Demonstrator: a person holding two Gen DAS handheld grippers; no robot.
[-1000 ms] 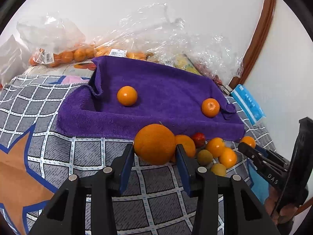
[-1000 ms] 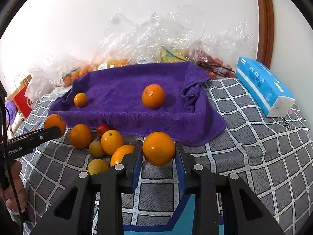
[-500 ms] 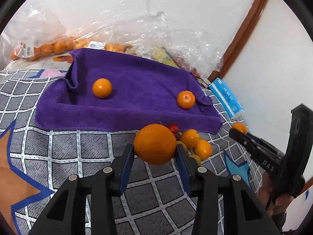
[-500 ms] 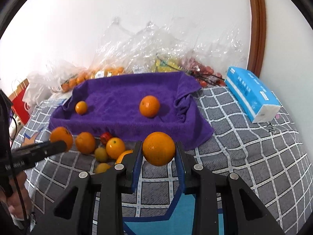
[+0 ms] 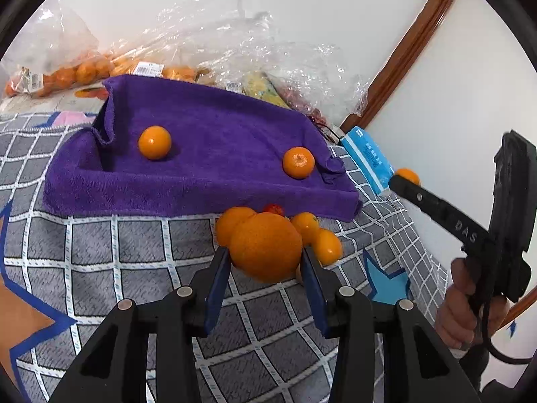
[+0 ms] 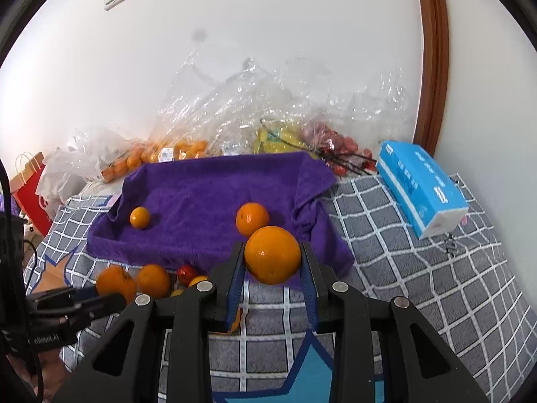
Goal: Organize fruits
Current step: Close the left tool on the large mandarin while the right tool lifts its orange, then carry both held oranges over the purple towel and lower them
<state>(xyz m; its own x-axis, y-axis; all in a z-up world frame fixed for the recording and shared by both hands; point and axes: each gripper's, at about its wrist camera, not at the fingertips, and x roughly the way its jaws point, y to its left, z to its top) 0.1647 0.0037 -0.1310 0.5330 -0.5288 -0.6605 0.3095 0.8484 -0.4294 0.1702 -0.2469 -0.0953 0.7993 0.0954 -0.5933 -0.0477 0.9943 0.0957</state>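
Observation:
My left gripper (image 5: 266, 258) is shut on a large orange (image 5: 265, 247), held above the checked cloth in front of the purple towel tray (image 5: 214, 188). My right gripper (image 6: 272, 263) is shut on another orange (image 6: 272, 255), lifted near the tray's front edge. Two small oranges (image 5: 154, 142) (image 5: 298, 162) lie inside the tray. Several loose small fruits (image 5: 312, 231) sit on the cloth just before the tray, among them a red one (image 6: 187, 274). The right gripper (image 5: 407, 181) with its orange also shows at the right of the left wrist view.
Clear plastic bags of fruit (image 6: 235, 127) pile against the wall behind the tray. A blue tissue pack (image 6: 421, 186) lies right of the tray. A red paper bag (image 6: 32, 194) stands far left. A hand (image 5: 470, 312) grips the right tool's handle.
The right gripper has risen with its orange, so the tray looks lower and farther. The left gripper has swung its aim to the right, keeping its orange.

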